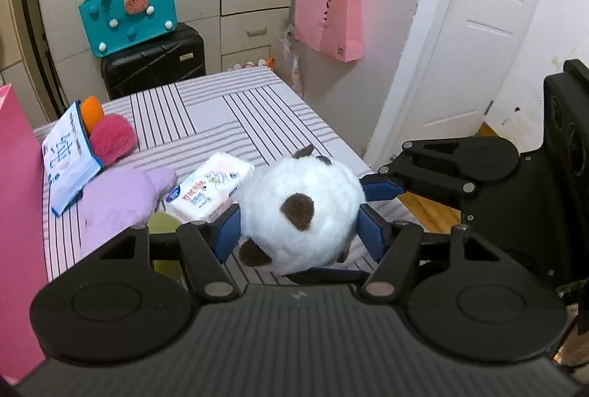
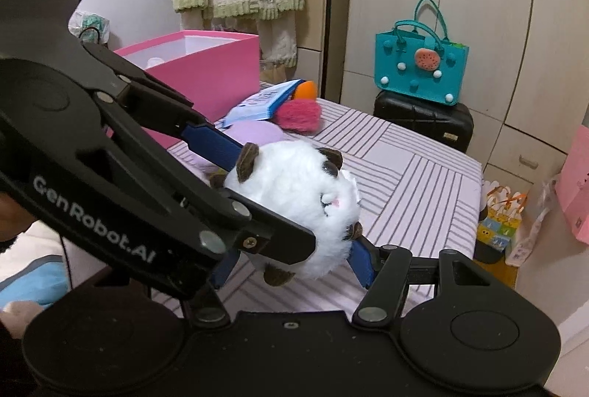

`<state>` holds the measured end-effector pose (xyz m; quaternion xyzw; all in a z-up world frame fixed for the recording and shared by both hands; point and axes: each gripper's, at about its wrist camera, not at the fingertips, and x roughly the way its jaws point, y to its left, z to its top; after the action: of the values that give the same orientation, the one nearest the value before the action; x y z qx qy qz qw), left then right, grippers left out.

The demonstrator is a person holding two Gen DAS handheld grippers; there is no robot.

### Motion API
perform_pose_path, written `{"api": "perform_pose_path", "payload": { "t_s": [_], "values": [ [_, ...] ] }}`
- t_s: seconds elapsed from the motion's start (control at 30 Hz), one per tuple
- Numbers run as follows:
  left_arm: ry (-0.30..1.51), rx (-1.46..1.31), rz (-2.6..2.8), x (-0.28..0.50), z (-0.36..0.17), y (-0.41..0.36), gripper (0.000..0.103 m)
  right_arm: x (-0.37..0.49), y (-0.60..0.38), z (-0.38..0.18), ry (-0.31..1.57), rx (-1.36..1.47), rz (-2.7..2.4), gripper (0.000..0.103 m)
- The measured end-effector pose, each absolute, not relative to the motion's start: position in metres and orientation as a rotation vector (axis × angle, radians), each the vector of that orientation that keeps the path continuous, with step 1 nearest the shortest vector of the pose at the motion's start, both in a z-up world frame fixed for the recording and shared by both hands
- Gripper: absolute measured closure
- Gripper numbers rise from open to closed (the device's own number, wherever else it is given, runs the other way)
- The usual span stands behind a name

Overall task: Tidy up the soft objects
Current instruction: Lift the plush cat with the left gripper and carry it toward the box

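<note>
White fluffy plush ball (image 2: 294,201) sitting squeezed between both grippers at once. Left gripper (image 2: 235,198) reaching in from upper left, blue pad pressing plush top. Right gripper (image 2: 294,262) clamping it from below. Striped bed sheet (image 2: 416,183) lying underneath; pink box (image 2: 206,73) and teal bag (image 2: 421,65) sitting behind.

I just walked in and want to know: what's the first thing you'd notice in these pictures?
A fluffy white plush ball with brown ears, squeezed between the left gripper and the right gripper above the striped bed. Behind it lie a purple plush and a tissue pack. A teal bag sits on a black suitcase at the back.
</note>
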<state>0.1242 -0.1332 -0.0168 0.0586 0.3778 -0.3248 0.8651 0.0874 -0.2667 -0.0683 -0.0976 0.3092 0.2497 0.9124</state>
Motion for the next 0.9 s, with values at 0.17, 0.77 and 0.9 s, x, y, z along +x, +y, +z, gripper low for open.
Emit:
{"api": "perform_pose_path", "payload": {
  "t_s": [0.17, 0.77, 0.9],
  "values": [
    [0.846, 0.095, -0.706, 0.115, -0.014, -0.115, 0.037, 0.073, -0.258, -0.063, 0.672, -0.187, 0.541, 0.035],
    [0.962, 0.037, -0.69, 0.086, 0.008, -0.051, 0.037, 0.036, -0.206, -0.034, 0.674, -0.238, 0.685, 0.034],
    [0.959, 0.004, -0.677, 0.08, 0.013, -0.03, 0.037, 0.031, -0.192, -0.028, 0.65, -0.257, 0.717, 0.034]
  ]
}}
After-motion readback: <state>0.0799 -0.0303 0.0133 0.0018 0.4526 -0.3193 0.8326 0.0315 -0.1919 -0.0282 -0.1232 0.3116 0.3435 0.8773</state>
